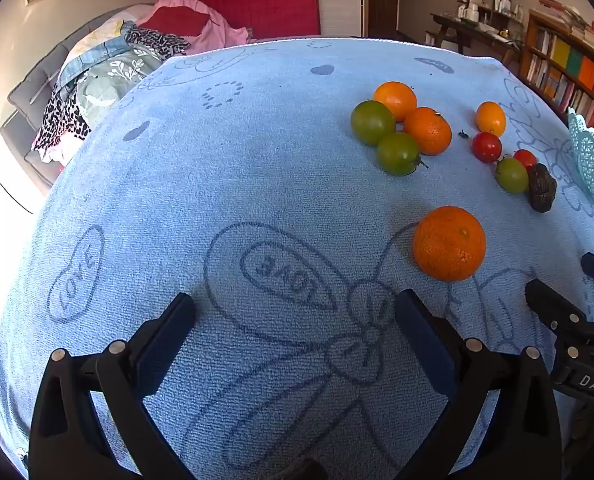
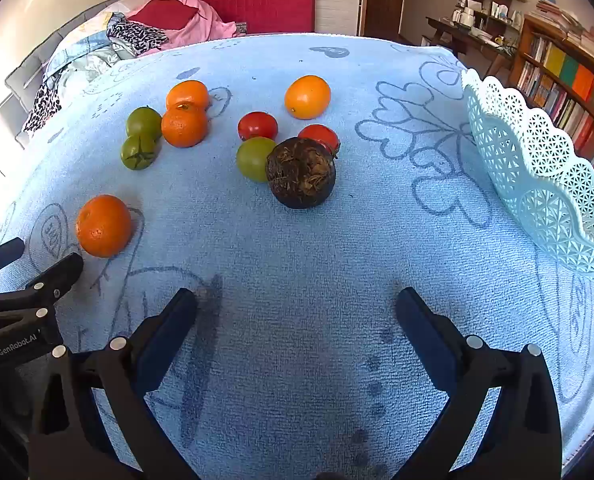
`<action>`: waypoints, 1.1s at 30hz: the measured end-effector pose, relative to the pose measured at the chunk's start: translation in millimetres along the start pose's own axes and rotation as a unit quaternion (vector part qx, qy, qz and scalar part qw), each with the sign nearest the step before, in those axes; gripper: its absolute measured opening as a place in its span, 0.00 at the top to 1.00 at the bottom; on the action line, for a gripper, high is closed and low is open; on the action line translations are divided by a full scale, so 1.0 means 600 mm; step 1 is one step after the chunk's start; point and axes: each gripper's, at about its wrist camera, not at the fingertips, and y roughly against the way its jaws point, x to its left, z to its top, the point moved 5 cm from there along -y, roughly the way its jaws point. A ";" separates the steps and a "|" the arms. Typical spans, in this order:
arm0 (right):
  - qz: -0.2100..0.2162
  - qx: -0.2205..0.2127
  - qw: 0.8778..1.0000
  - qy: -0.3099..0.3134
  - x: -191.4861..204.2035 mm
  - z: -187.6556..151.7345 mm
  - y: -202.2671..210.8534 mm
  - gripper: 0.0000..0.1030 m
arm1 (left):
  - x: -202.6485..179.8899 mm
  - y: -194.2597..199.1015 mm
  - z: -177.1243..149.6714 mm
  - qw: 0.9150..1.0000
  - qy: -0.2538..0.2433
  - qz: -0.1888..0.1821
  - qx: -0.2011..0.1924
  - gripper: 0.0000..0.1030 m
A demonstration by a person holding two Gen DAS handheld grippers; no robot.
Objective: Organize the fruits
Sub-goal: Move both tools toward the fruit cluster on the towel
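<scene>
Fruits lie loose on a light blue towel (image 1: 233, 184) (image 2: 337, 264). The nearest orange (image 1: 449, 243) (image 2: 103, 225) sits just ahead and right of my left gripper (image 1: 295, 312), which is open and holds nothing. Farther off, two oranges (image 1: 428, 130) and two green tomatoes (image 1: 397, 153) (image 2: 138, 152) cluster together. A dark rough brown fruit (image 2: 301, 173) (image 1: 542, 188) rests ahead of my open, bare right gripper (image 2: 297, 308), touching a green tomato (image 2: 254, 159) and near two red tomatoes (image 2: 258, 126). A yellow-orange fruit (image 2: 307, 96) lies behind them.
A pale turquoise lattice basket (image 2: 537, 176) (image 1: 593, 164) stands at the towel's right edge. Each gripper shows at the edge of the other's view. Beyond the towel are a bed with piled clothes (image 1: 109, 64), a red panel and bookshelves (image 2: 565, 76).
</scene>
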 end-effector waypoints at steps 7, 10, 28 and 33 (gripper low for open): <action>0.001 0.000 1.000 0.000 0.000 0.000 0.000 0.02 | 0.004 0.000 0.000 1.000 -0.001 -0.001 0.000 0.05; 0.003 0.001 1.000 -0.002 0.000 0.001 0.000 0.02 | 0.001 0.000 0.000 1.000 -0.003 0.002 0.000 0.05; 0.034 -0.005 0.999 0.032 0.000 0.001 0.000 0.02 | -0.006 0.010 0.004 0.999 -0.022 0.029 -0.009 0.05; 0.031 -0.002 0.999 0.035 0.001 0.002 -0.001 0.02 | -0.015 0.011 0.004 0.998 -0.039 0.053 -0.017 0.05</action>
